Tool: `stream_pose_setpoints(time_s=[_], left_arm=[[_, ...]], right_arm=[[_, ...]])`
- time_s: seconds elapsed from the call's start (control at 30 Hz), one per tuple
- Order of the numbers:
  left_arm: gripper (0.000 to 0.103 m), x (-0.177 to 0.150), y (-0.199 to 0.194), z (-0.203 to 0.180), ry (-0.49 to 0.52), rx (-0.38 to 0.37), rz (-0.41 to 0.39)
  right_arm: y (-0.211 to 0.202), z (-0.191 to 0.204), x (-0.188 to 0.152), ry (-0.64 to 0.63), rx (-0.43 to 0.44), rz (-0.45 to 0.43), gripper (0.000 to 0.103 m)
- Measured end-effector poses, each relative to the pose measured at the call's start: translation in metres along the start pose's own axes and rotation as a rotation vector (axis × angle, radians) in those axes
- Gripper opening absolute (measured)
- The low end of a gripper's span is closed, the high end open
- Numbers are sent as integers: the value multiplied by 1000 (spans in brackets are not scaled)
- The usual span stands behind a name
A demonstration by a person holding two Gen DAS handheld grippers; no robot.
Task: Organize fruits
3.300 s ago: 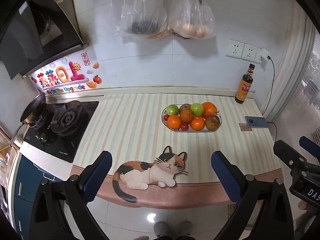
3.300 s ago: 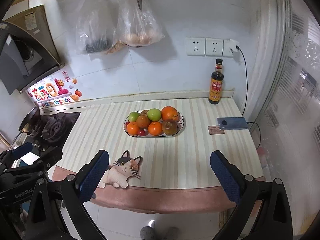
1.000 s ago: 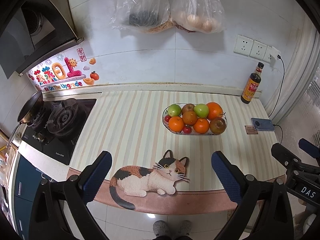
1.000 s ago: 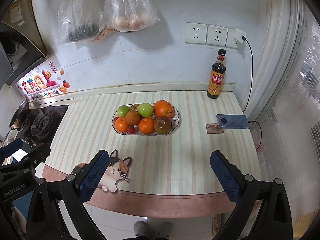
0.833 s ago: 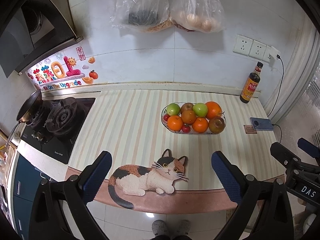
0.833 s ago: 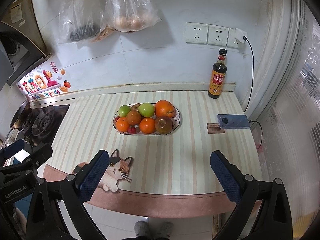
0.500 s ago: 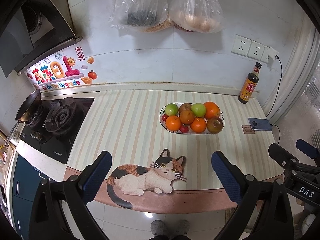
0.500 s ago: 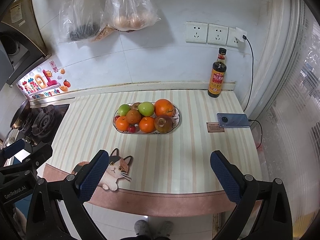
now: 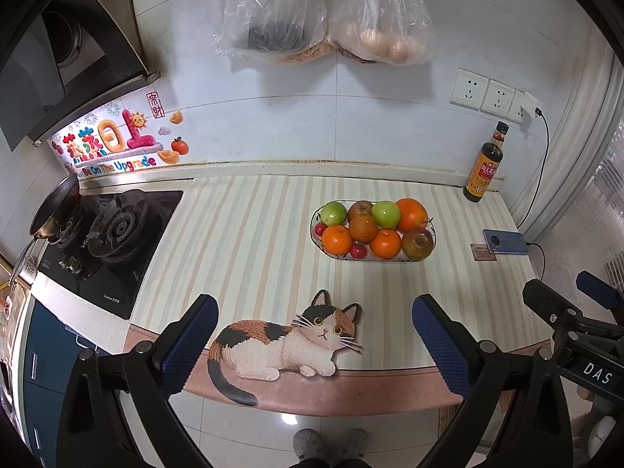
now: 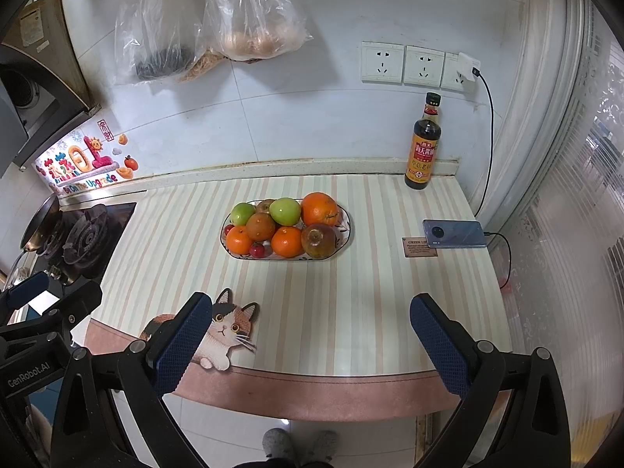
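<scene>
An oval white plate (image 9: pixel 431 251) (image 10: pixel 345 240) on the striped counter holds several fruits: oranges (image 9: pixel 411 213) (image 10: pixel 319 208), green apples (image 9: pixel 385 213) (image 10: pixel 285 211), brown fruits (image 9: pixel 417 242) and small red ones (image 9: pixel 358 250). My left gripper (image 9: pixel 314 323) is open and empty, held over the counter's front edge, well short of the plate. My right gripper (image 10: pixel 310 323) is also open and empty at the front edge, the plate ahead and slightly left. The right gripper also shows in the left wrist view (image 9: pixel 573 312).
A cat-shaped mat (image 9: pixel 284 345) (image 10: pixel 218 331) lies at the counter's front edge. A gas stove (image 9: pixel 109 234) with a pan (image 9: pixel 52 210) is at the left. A sauce bottle (image 10: pixel 425 148), a charging phone (image 10: pixel 454 234) and a small card (image 10: pixel 418 246) are at the right. Bags (image 10: pixel 249 15) hang on the wall.
Both grippers have shifted only slightly; the views drift a little, with the plate nearly where it was. Both stay open and empty.
</scene>
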State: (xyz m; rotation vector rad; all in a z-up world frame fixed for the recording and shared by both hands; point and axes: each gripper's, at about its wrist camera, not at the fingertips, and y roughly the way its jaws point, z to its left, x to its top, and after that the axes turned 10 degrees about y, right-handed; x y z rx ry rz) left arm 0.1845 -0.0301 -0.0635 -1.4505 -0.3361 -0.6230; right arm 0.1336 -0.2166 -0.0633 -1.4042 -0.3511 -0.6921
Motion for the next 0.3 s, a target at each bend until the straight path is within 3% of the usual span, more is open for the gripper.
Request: stream_pose_setpoints(time_s=[0.3], left_arm=[[102, 0, -3, -2, -1, -2, -11]], right_arm=[[0, 0, 0, 0, 0, -1, 103]])
